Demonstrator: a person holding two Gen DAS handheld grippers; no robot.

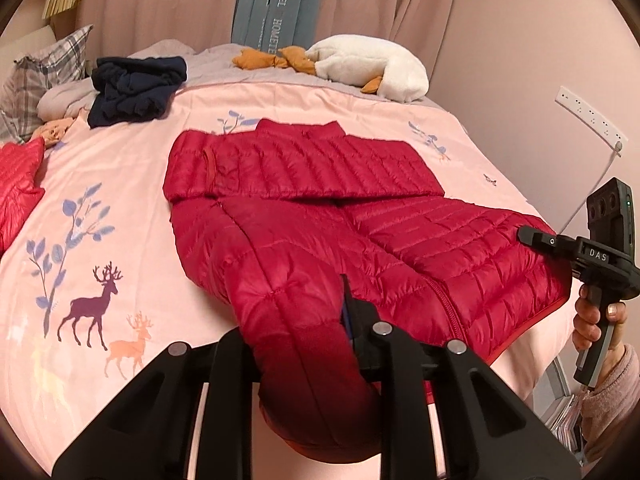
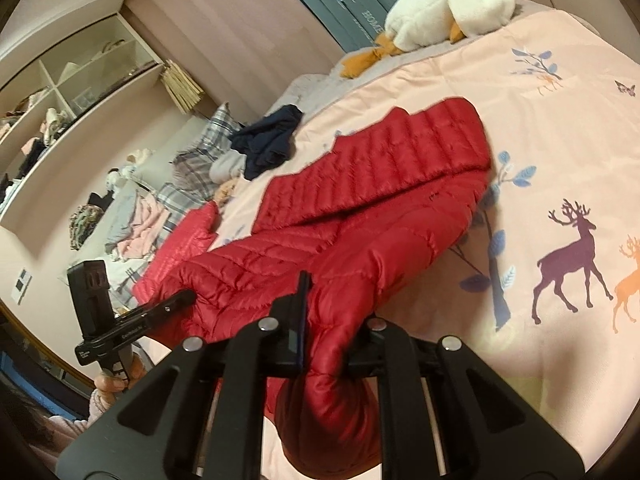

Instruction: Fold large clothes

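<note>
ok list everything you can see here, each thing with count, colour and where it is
down jacket: 1, red, spread mid-bed, near hem pinched by both grippers
second quilted garment: 1, red, left edge of bed
crumpled garment: 1, navy, far left
plush goose: 1, white with orange feet, far end of bed
plaid pillow: 1, grey check, far left
bedcover: 1, pink with deer print
power strip: 1, white, right wall
left gripper: black, shut on jacket
right gripper: black, shut on jacket
</note>
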